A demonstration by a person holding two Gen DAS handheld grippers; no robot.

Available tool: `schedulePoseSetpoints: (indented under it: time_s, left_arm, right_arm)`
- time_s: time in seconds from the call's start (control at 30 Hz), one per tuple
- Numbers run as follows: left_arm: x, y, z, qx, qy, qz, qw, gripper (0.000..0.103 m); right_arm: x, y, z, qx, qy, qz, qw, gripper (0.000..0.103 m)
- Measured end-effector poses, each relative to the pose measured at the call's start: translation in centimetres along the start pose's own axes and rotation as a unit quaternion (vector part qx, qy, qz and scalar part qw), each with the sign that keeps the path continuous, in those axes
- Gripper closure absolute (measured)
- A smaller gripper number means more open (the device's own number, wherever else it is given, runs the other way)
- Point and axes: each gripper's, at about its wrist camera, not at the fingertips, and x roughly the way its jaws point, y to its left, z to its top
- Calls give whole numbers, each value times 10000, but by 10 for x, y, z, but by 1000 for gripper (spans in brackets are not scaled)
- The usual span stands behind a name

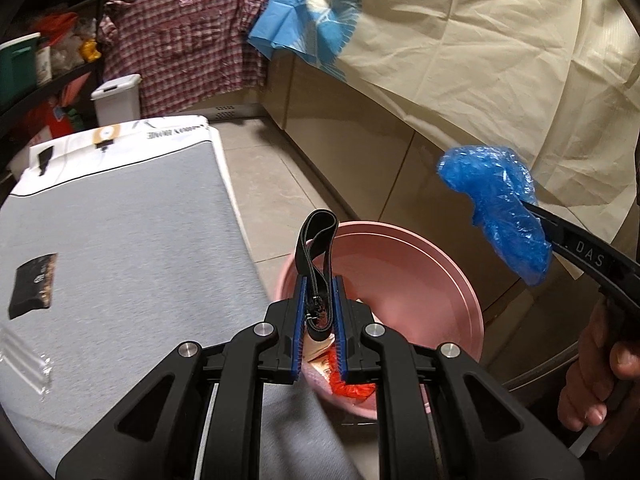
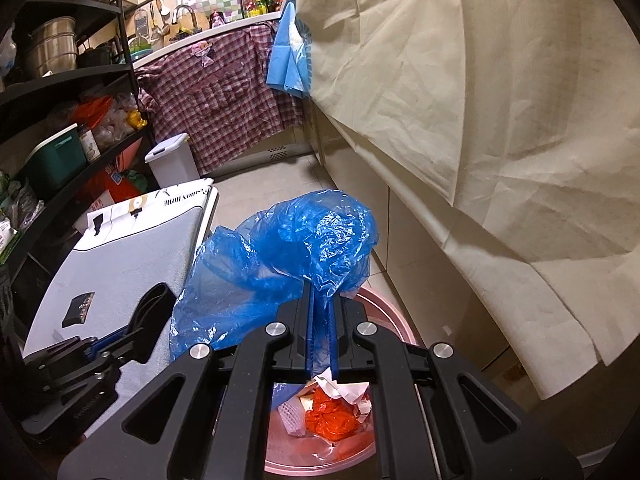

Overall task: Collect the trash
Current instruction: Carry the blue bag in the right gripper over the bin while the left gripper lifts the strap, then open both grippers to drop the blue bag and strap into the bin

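Pink basin (image 1: 420,264) directly below and ahead of both grippers; left gripper (image 1: 319,312) clamped on black strap (image 1: 314,240), nearer over the rim, right gripper (image 2: 322,312) pinching blue bag (image 2: 288,256) above trash (image 2: 332,412) already in it

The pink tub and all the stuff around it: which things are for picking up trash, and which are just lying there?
For the job:
- pink tub, trash already inside
- black strap in the left claw
- blue plastic bag in the right claw
- black wrapper, clear plastic on the grey mat

Just there:
- checked shirt
- beige cloth
- white bin
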Motion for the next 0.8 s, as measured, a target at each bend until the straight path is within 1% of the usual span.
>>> schedulePoseSetpoints:
  time_s: [0.2, 0.47, 0.5, 0.53, 0.57, 0.6, 0.63, 0.67, 0.7, 0.8]
  left_arm:
    - [22, -8, 3, 69, 154, -196, 9997, 90]
    - [37, -12, 4, 109, 312, -342, 9989, 90]
    - [39, -12, 4, 120, 355, -369, 9986, 87]
    - [44, -13, 4, 134, 438, -377, 9982, 86]
    - [46, -13, 4, 137, 506, -365, 9980, 80]
    - [47, -11, 3, 118, 523, -352, 9979, 73]
    - [46, -9, 2, 69, 520, -371, 9979, 71]
    - [46, -8, 2, 42, 518, -385, 9979, 71]
    - [44, -7, 2, 32, 506, -388, 9980, 71]
    - [37, -5, 0, 47, 449, -402, 9982, 71]
  right_arm:
    - [10, 1, 2, -35, 78, -35, 10000, 97]
    - [20, -1, 2, -4, 149, -62, 9999, 96]
    - [20, -1, 2, -9, 157, -60, 9999, 93]
    - [21, 0, 2, -22, 183, -75, 9998, 93]
    - [24, 1, 2, -37, 255, -78, 9996, 89]
    - [26, 1, 1, -40, 308, -94, 9995, 81]
    - [26, 1, 1, -40, 297, -127, 9995, 76]
    - [26, 0, 1, -30, 266, -163, 9995, 67]
    - [25, -1, 1, 0, 242, -192, 9995, 60]
    - [25, -3, 1, 27, 244, -205, 9995, 60]
